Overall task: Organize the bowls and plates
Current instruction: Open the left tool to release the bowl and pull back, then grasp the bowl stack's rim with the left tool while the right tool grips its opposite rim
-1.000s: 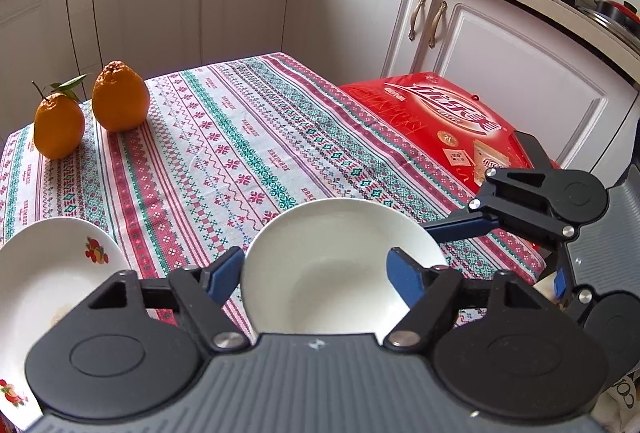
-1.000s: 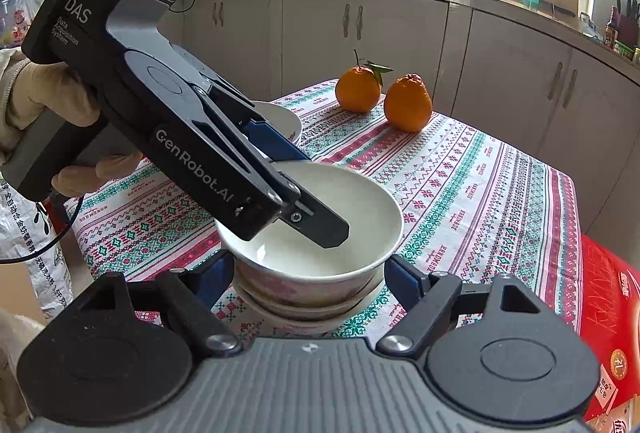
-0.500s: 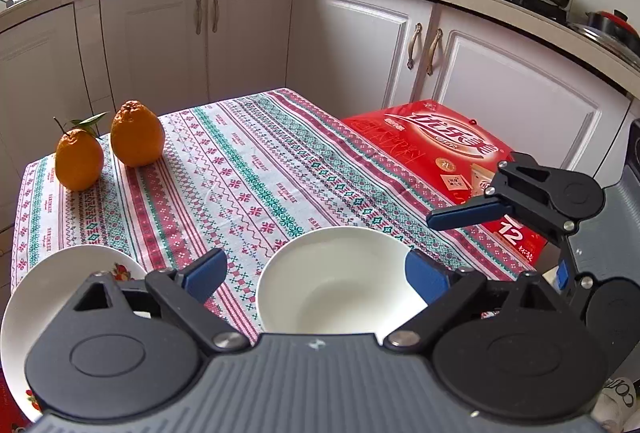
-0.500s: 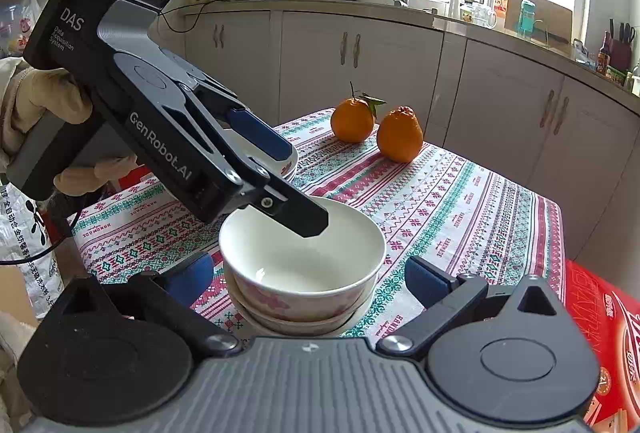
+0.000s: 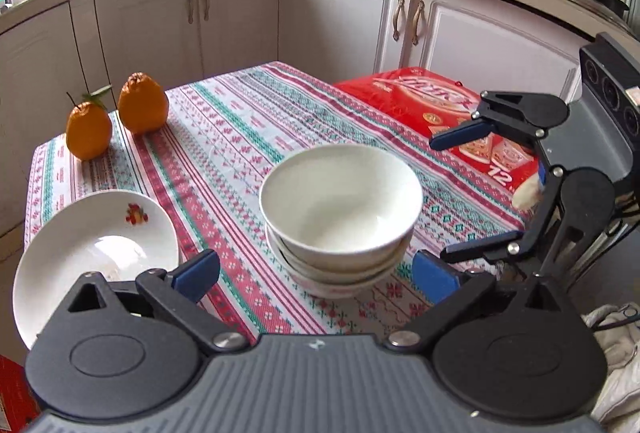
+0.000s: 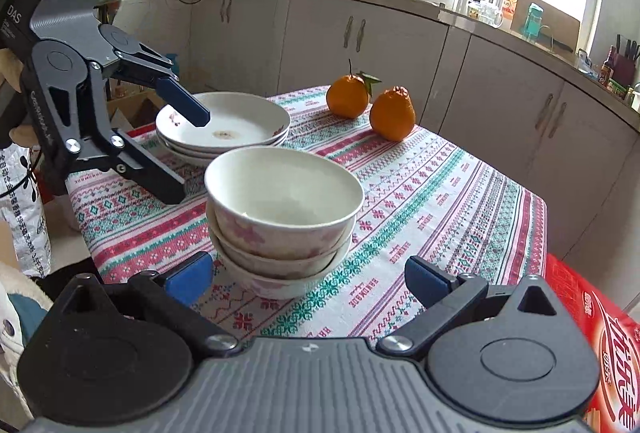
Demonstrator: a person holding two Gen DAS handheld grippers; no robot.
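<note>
White ceramic bowls, 3 nested in a stack (image 6: 282,221), are seen on the patterned tablecloth (image 6: 432,193) just ahead of the empty, wide-open right gripper (image 6: 306,279). Left gripper (image 5: 316,271) jaws are opening, clear of the stack. Stacked white plates (image 6: 224,127) are partly hidden behind it; 2 oranges (image 6: 370,103) sit beyond.

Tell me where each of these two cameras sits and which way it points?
Left wrist view: sits on the left tongs, whose jaws are opening, looking down at the bowl stack; the right tongs show at right.
Right wrist view: sits on the open right tongs, facing the same bowl stack from the other side; the left tongs and a hand show at left.
Shared: bowls, plate stack, two oranges, tablecloth, red box.
</note>
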